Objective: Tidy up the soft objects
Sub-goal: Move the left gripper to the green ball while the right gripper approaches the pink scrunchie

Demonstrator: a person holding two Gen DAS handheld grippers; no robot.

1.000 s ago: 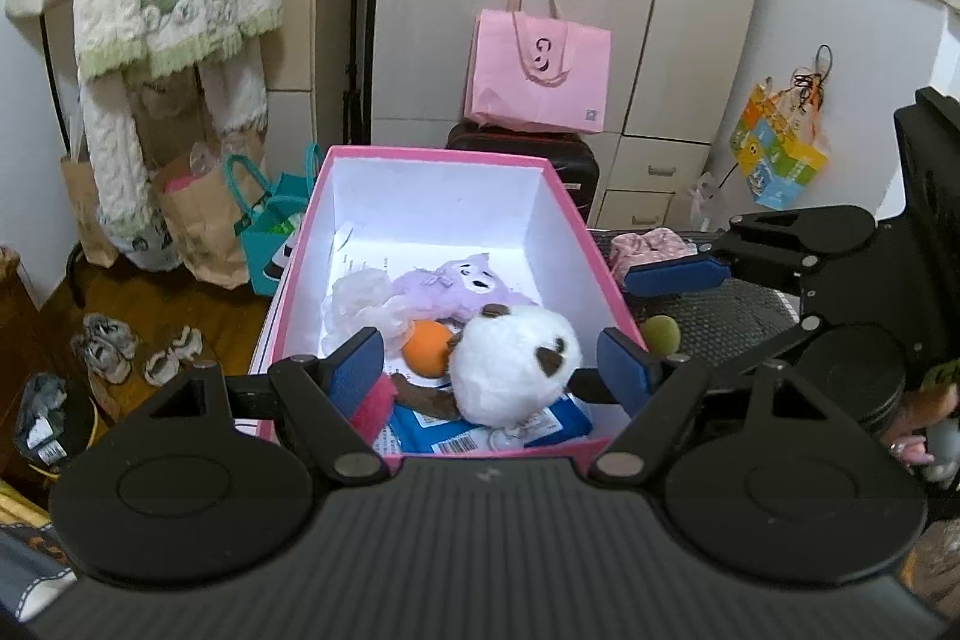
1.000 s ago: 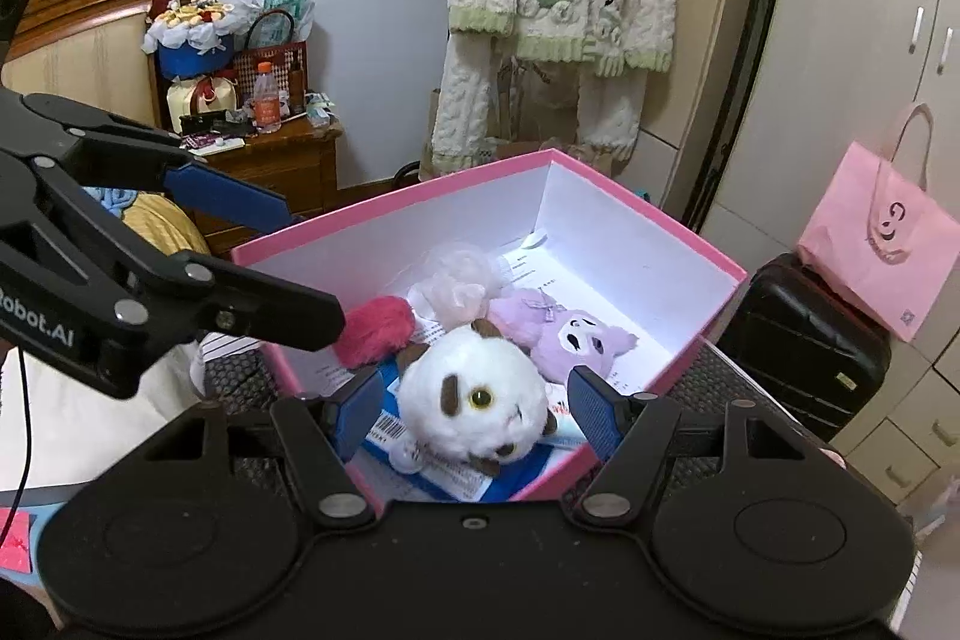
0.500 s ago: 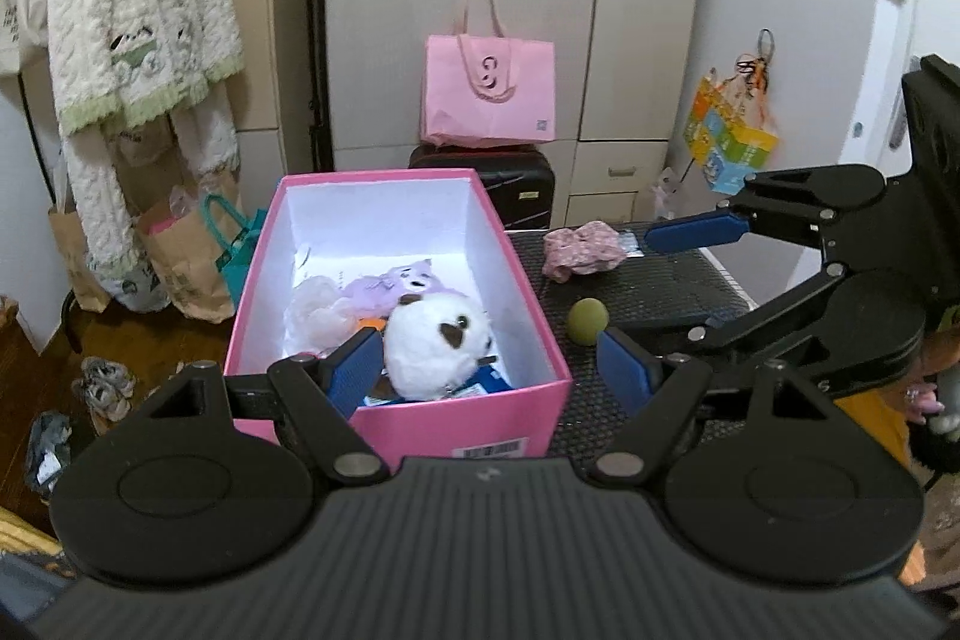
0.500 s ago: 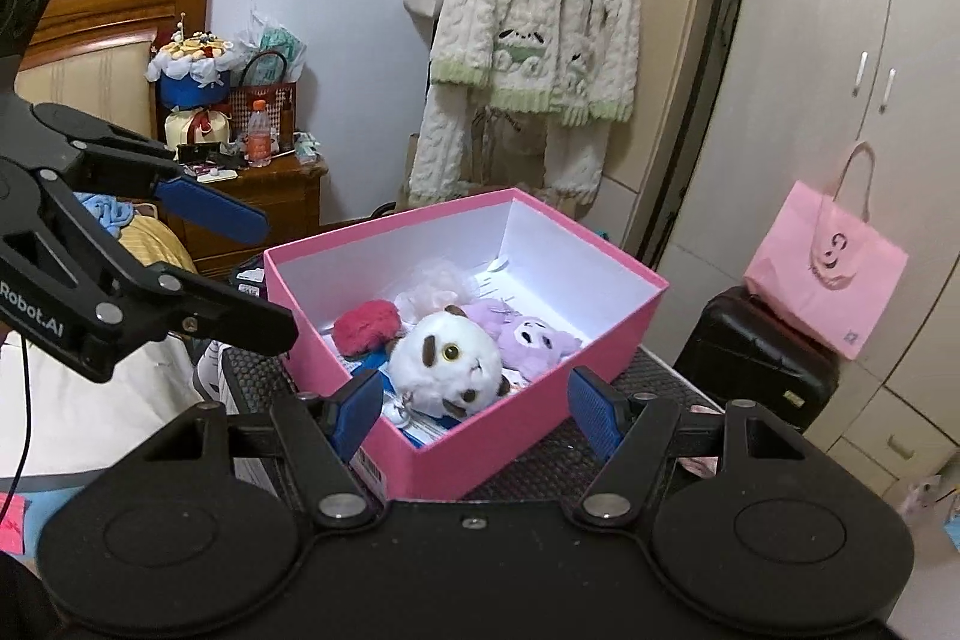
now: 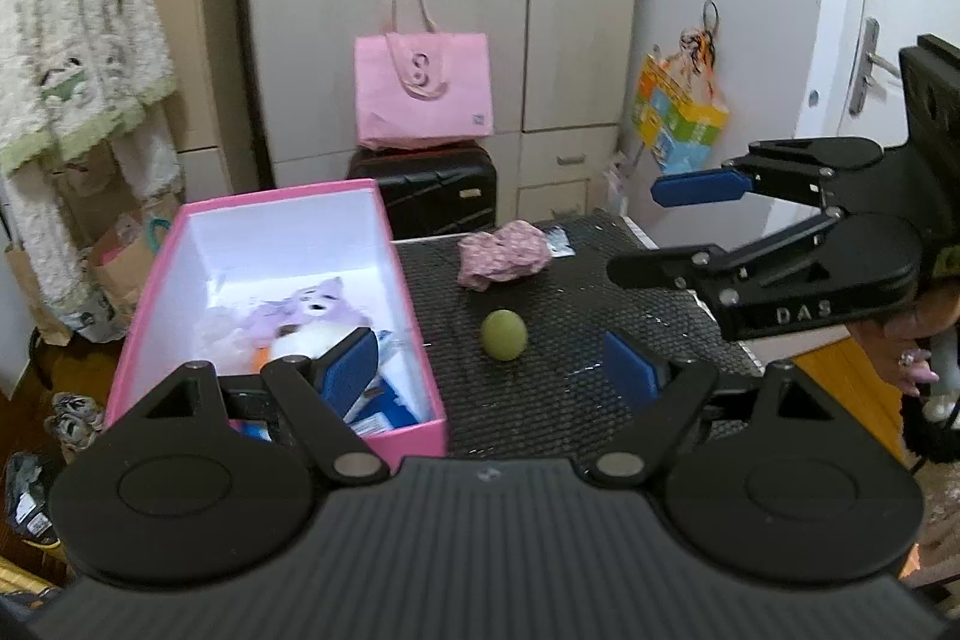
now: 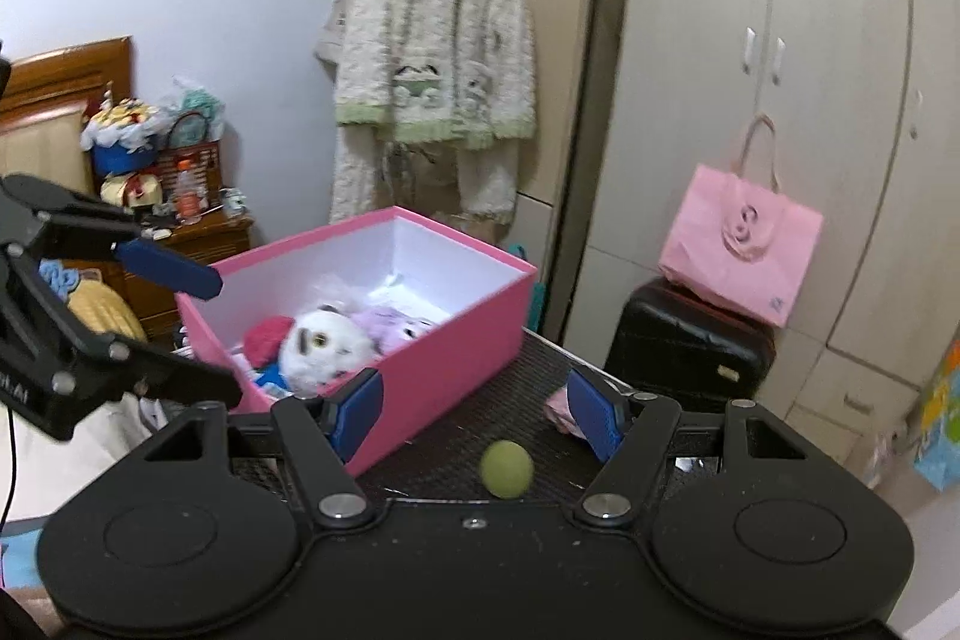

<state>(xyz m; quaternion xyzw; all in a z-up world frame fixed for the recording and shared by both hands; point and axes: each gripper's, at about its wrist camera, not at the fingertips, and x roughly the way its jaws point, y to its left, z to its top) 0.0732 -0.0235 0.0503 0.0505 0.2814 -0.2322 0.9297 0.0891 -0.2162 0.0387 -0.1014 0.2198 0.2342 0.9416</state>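
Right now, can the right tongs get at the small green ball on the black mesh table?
Probably yes. The small green ball sits alone on the black mesh table, in line between the open right tongs; the pink cardboard box stands off to the side.

You can read "DAS" on the body of the right tool [image 5: 660,232], and a curly "8"-like figure on the far pink bag [image 5: 422,91].

Left gripper [image 5: 492,370]: black linkage arms, blue pads, silver rivets. Right gripper [image 6: 474,415]: same, "DAS" marking, ribbed black housing.
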